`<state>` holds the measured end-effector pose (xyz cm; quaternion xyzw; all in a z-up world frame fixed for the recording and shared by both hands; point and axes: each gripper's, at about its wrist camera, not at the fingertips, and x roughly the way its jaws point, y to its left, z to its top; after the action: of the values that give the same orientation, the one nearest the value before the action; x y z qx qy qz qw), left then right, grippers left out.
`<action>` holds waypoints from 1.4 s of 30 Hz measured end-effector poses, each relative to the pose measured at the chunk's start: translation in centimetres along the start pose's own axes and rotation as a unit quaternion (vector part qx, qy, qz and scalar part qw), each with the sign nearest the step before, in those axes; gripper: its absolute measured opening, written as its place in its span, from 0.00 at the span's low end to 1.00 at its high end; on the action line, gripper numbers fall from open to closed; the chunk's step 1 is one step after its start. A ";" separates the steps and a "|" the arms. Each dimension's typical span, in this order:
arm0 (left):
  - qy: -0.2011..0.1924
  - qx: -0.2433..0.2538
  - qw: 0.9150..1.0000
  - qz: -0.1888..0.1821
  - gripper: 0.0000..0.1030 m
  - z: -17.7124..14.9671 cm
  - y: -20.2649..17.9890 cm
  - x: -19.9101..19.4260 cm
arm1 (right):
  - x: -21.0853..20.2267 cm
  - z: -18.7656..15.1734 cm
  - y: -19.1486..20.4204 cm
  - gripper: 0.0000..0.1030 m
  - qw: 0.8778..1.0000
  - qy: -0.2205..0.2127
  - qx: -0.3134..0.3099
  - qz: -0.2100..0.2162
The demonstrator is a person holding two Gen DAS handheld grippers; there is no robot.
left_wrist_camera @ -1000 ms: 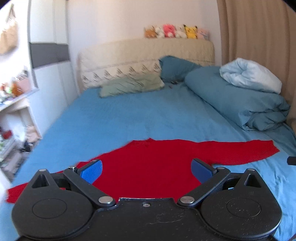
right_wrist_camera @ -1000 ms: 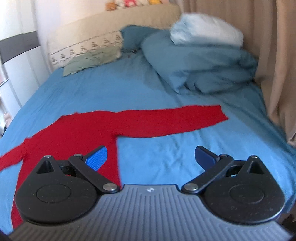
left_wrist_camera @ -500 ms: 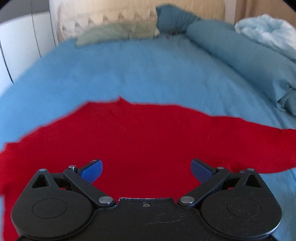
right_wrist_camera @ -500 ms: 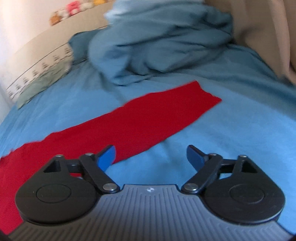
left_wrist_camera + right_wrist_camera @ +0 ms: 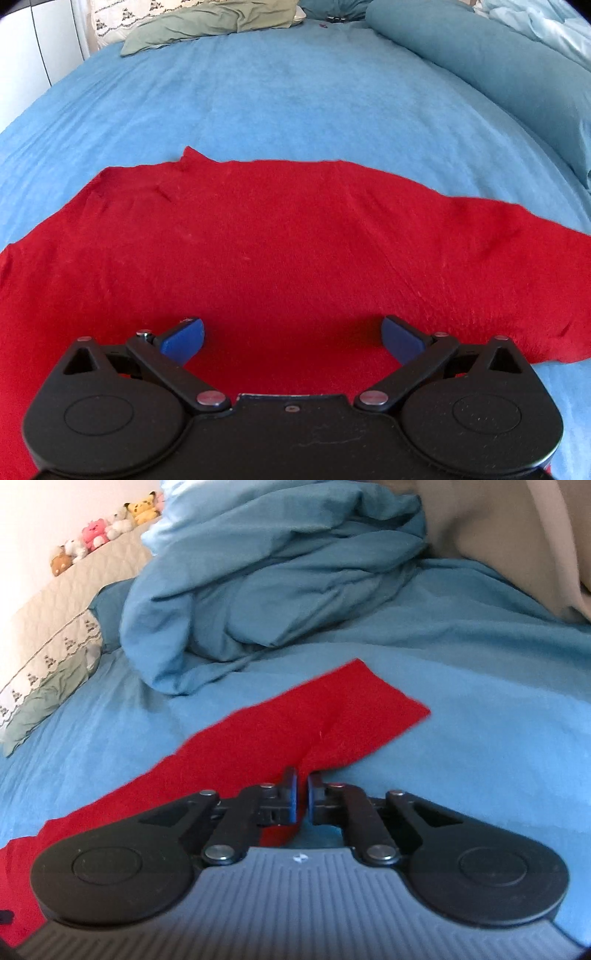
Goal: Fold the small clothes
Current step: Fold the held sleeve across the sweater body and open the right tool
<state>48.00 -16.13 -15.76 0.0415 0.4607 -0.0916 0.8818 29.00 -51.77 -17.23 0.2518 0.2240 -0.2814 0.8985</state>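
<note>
A red long-sleeved top lies spread flat on the blue bed sheet. My left gripper is open, low over the body of the top, its blue pads wide apart and holding nothing. In the right wrist view the top's right sleeve stretches away to its cuff. My right gripper is shut on the near edge of that sleeve, which puckers into a ridge at the pads.
A bunched blue duvet lies just beyond the sleeve. A green pillow and a beige headboard with plush toys are at the far end. A beige curtain hangs on the right.
My right gripper has closed on the sleeve edge; it was open half a second ago. My left gripper has dropped lower and nearer over the top's body, still open.
</note>
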 end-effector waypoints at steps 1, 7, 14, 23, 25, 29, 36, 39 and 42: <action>-0.008 -0.001 1.000 0.000 1.00 0.0 0.1 -0.5 | -0.5 0.5 0.8 0.20 1.000 -0.007 -0.004 0.013; -0.037 -0.016 0.999 -0.033 1.00 0.4 4.7 -5.3 | -4.3 3.8 11.6 0.20 0.984 -0.045 -0.078 0.151; -0.074 -0.085 0.994 0.009 1.00 -0.7 13.7 -9.4 | -8.4 -3.5 31.3 0.20 0.912 -0.027 -0.233 0.337; -0.064 -0.059 0.993 0.080 1.00 -6.9 19.6 -9.9 | -7.7 -24.7 39.1 0.21 0.841 0.079 -0.424 0.326; -0.053 -0.056 0.995 0.060 1.00 -7.2 19.6 -9.6 | -7.8 -24.5 39.1 0.23 0.840 0.085 -0.425 0.328; -0.055 -0.057 0.996 0.034 1.00 -6.7 18.7 -9.2 | -8.1 -23.4 39.0 0.44 0.826 0.089 -0.446 0.333; -0.068 -0.082 0.994 -0.012 1.00 -4.4 15.9 -9.4 | -11.0 -19.5 34.4 0.82 0.825 0.044 -0.480 0.295; -0.070 -0.092 0.993 -0.019 1.00 -3.0 13.6 -7.9 | -11.8 -18.6 31.3 0.84 0.836 0.034 -0.472 0.276; -0.064 -0.107 0.992 -0.006 1.00 -2.1 11.6 -5.7 | -12.4 -18.2 28.5 0.85 0.852 0.040 -0.447 0.270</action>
<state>45.44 -3.74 -12.42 -0.0616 0.4106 -0.0492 0.9084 32.73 -15.98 -15.21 -0.1154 0.2846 0.1133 0.9449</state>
